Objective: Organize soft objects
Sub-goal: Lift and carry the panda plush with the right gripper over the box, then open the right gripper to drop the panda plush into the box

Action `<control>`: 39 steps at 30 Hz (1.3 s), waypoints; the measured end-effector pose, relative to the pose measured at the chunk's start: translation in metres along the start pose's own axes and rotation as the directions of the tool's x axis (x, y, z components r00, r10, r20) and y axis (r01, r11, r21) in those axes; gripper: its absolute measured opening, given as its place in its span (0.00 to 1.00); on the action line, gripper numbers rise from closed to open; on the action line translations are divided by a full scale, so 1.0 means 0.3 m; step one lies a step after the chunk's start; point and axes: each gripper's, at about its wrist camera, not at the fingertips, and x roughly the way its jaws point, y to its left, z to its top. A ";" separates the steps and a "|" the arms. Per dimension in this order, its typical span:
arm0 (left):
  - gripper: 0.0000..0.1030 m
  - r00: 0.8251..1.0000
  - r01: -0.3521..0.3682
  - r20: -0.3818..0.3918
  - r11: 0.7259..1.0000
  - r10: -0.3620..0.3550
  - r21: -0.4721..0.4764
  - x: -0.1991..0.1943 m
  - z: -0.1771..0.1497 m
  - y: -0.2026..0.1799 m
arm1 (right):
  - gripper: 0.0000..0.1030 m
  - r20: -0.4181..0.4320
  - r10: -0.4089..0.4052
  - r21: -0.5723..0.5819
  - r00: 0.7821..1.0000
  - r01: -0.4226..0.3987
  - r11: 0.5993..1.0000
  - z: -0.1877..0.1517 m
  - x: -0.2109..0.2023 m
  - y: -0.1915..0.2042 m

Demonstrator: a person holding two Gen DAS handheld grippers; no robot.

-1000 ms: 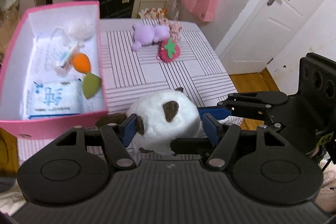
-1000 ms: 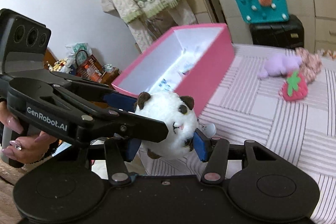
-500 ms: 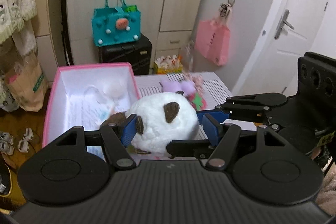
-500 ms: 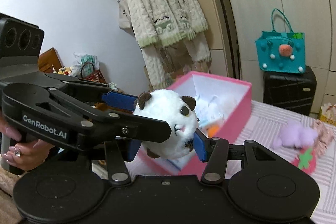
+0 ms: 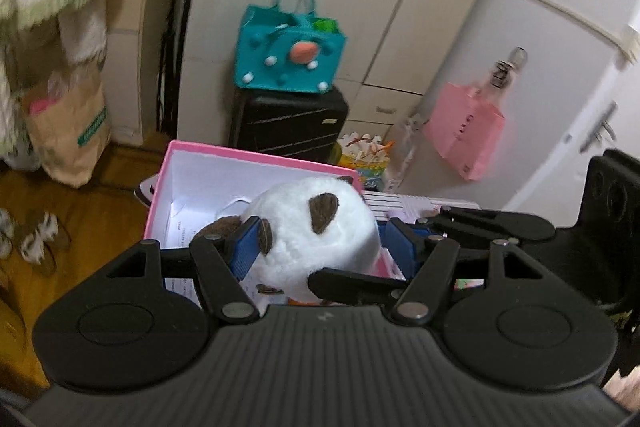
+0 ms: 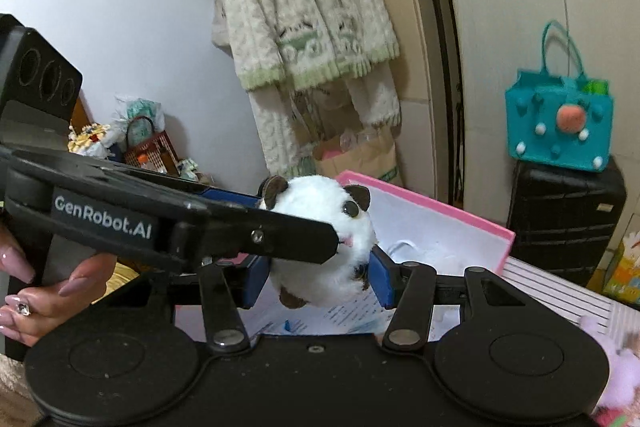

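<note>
Here the round, fluffy panda plush (image 5: 316, 227) is gripped from both sides at once. The left gripper (image 5: 320, 247) presses its ribbed blue pads (image 5: 246, 247) into the white fur, one pad beside a dark brown felt ear, the other at the toy's 3 o'clock flank. In the right wrist view the right gripper (image 6: 316, 277) clamps the same plush (image 6: 320, 239) low on its body, blue pads sunk into the pile on either side, while the left gripper's black finger crosses in front of the toy's face from 9 o'clock. The plush shows a glossy button eye, a small pink mouth and stubby brown paws hanging beneath.

The toy hangs above the open pink box (image 5: 256, 157), a rectangular carton with a matte pink rim and smooth white inner walls; printed paper lines its floor. In the right wrist view the box (image 6: 436, 207) sits behind and below the plush, on the striped table (image 6: 552, 287) that runs off toward 3 o'clock.

A hand (image 6: 52, 291) with long glossy nails holds the left gripper's handle at 8 o'clock. At 5 o'clock a lilac plush (image 6: 616, 367) lies blurred on the table. A teal felt bag (image 5: 290, 55) stands on a ridged black hard case (image 5: 288, 125), and a nubbly cream knit cardigan (image 6: 304, 7) hangs on the wall at 12 o'clock.
</note>
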 end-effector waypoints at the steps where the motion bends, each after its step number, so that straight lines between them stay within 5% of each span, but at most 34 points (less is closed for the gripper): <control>1: 0.63 1.000 0.001 -0.010 1.000 -0.001 -0.019 0.029 0.010 0.026 | 0.56 -0.012 -0.006 -0.019 1.000 0.005 1.000 0.006 0.028 -0.009; 11: 0.60 0.987 -0.090 -0.140 0.995 0.083 -0.045 0.216 -0.007 0.131 | 0.56 -0.190 -0.044 -0.154 0.981 0.015 0.988 0.032 0.234 -0.038; 21: 0.57 0.978 -0.143 -0.156 0.990 0.139 -0.015 0.283 -0.027 0.149 | 0.58 -0.220 -0.133 -0.255 0.967 0.075 0.964 0.003 0.293 -0.044; 24: 0.57 0.977 -0.138 -0.165 0.990 0.134 -0.015 0.260 -0.042 0.141 | 0.59 -0.213 -0.185 -0.271 0.959 0.124 0.955 -0.017 0.262 -0.029; 28: 0.57 0.985 -0.121 -0.123 0.992 0.118 -0.019 0.193 -0.057 0.126 | 0.59 -0.180 -0.159 -0.228 0.971 0.117 0.967 -0.032 0.184 -0.020; 39: 0.58 0.977 -0.205 -0.047 0.976 0.209 0.077 0.008 -0.109 0.078 | 0.59 -0.129 -0.125 -0.176 0.984 0.102 0.979 -0.076 0.019 0.044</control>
